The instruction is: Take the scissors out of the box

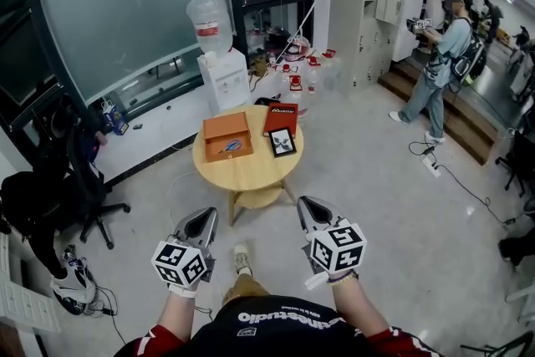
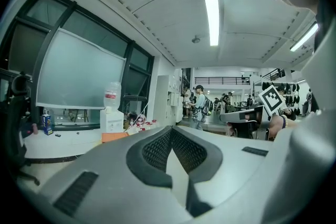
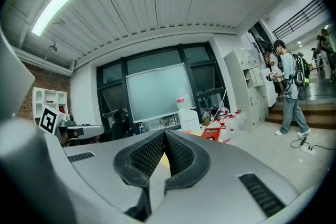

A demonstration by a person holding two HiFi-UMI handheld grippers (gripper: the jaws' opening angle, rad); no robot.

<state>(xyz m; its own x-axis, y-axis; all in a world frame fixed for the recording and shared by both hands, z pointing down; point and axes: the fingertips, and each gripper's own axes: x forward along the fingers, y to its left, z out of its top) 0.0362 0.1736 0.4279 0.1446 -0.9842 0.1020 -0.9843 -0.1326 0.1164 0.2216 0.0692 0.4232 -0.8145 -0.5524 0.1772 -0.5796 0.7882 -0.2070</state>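
In the head view an open orange box lies on the left part of a round wooden table. Blue-handled scissors lie inside it. Both grippers are held level, short of the table's near edge and well apart from the box. My left gripper has its jaws together and nothing between them; in the left gripper view its fingertips meet. My right gripper also looks shut and empty, with its pads touching at the tip. An edge of the orange box peeks over the left jaws.
A red box lid and a small black-framed card lie on the table's right part. A water dispenser and several bottles stand behind the table. An office chair is at left. A person stands far right near steps.
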